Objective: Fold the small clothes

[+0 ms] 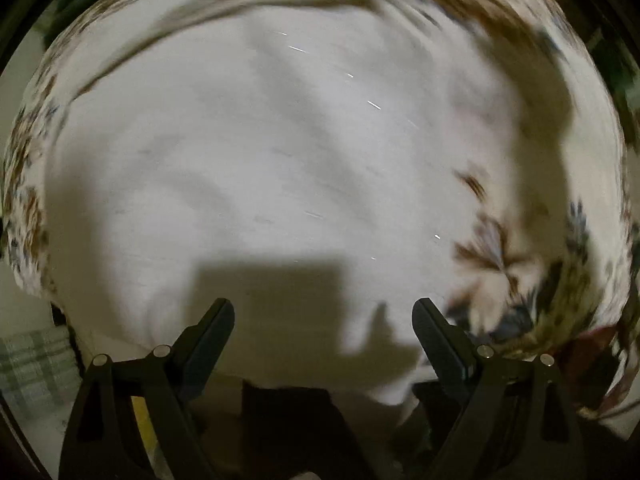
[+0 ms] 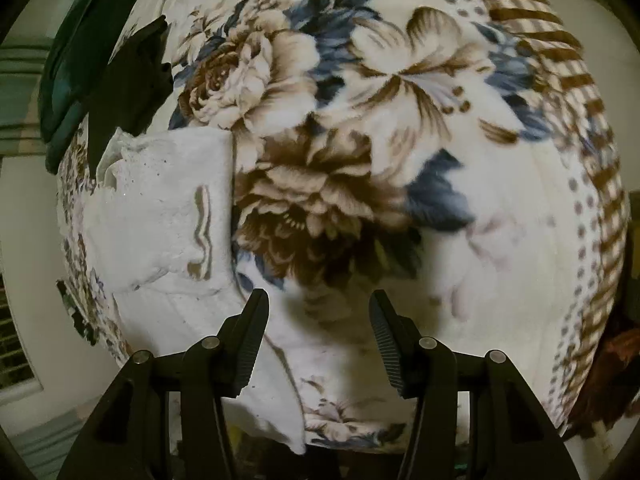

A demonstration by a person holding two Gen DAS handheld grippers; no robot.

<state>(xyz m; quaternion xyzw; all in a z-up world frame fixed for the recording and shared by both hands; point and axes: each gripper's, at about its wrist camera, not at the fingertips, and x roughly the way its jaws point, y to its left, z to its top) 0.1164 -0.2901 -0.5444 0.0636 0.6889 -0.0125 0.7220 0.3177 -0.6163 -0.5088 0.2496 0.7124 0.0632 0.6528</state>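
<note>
A small white garment (image 1: 260, 152) lies spread on a floral blanket (image 1: 512, 248) and fills most of the blurred left wrist view. My left gripper (image 1: 323, 312) is open and empty, just above the garment's near edge. In the right wrist view the same white garment (image 2: 160, 216) lies at the left, partly folded, with a straight right edge. My right gripper (image 2: 318, 304) is open and empty, over the blanket (image 2: 360, 120) beside the garment's lower right corner.
Dark green clothes (image 2: 80, 60) and a black piece (image 2: 132, 92) lie at the blanket's far left edge. A brown checked border (image 2: 580, 100) runs along the right side. The blanket's near edge drops off below both grippers.
</note>
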